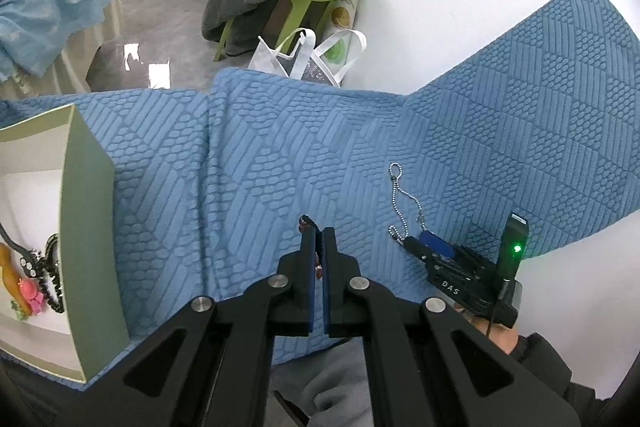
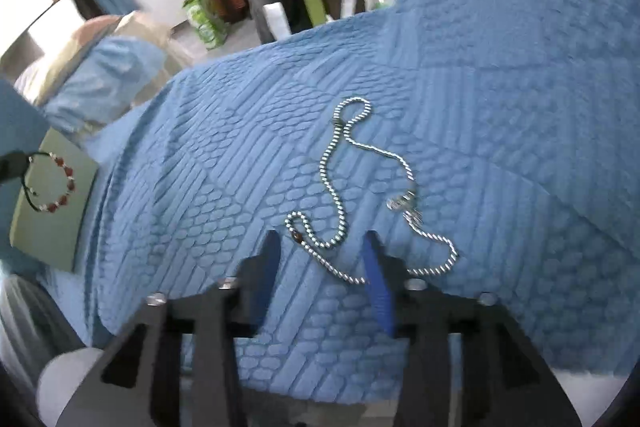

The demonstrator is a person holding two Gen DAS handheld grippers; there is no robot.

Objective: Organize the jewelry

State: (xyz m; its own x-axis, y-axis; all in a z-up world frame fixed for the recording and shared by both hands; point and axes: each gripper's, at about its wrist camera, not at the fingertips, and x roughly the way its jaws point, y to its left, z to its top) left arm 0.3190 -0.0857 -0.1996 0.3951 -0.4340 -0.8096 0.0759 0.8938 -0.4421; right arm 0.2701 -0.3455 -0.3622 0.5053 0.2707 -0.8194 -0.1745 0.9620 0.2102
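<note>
The ball chain (image 2: pixel 352 183) lay limp, light, slippery; the right gripper (image 2: pixel 320 247) straddled it open, the left gripper (image 1: pixel 319 243) clamped a beaded bracelet (image 1: pixel 317 247).

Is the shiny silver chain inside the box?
No, the silver chain lies spread out on the blue cloth, away from the box.

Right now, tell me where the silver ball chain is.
In the right wrist view the silver ball chain lies loose on the blue quilted cover, its near loop between the open right tongs; the left wrist view shows it right of centre.
</note>
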